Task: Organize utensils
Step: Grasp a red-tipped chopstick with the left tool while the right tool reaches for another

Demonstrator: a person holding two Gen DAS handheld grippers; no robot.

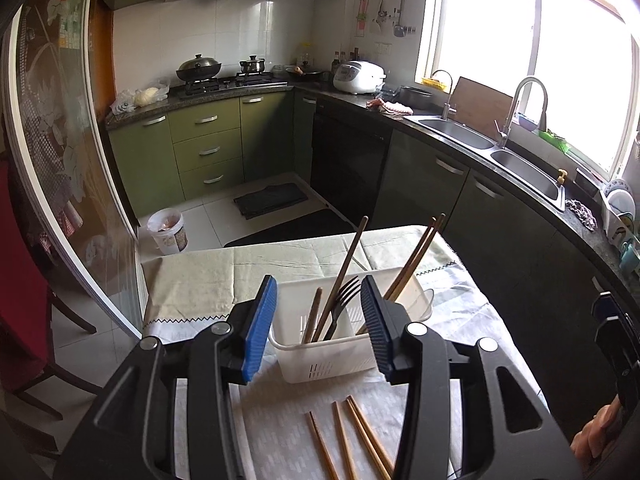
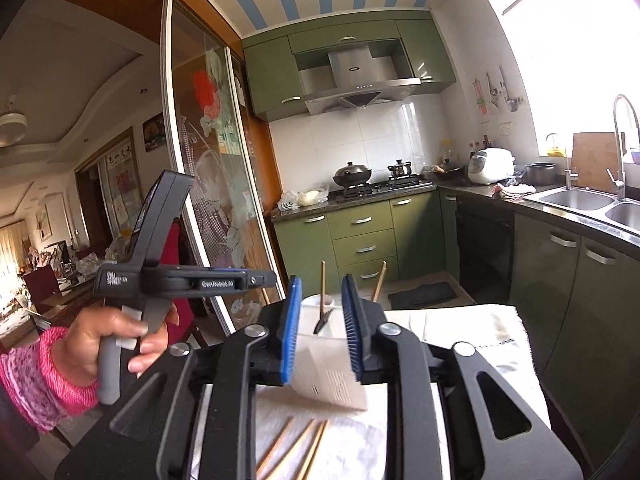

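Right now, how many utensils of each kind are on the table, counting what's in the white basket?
Loose chopsticks lying on the tablecloth: 4
Standing chopsticks in the white utensil basket: 2
Dark fork in the basket: 1
Wooden handles beside the fork, kind unclear: 2
Total: 9
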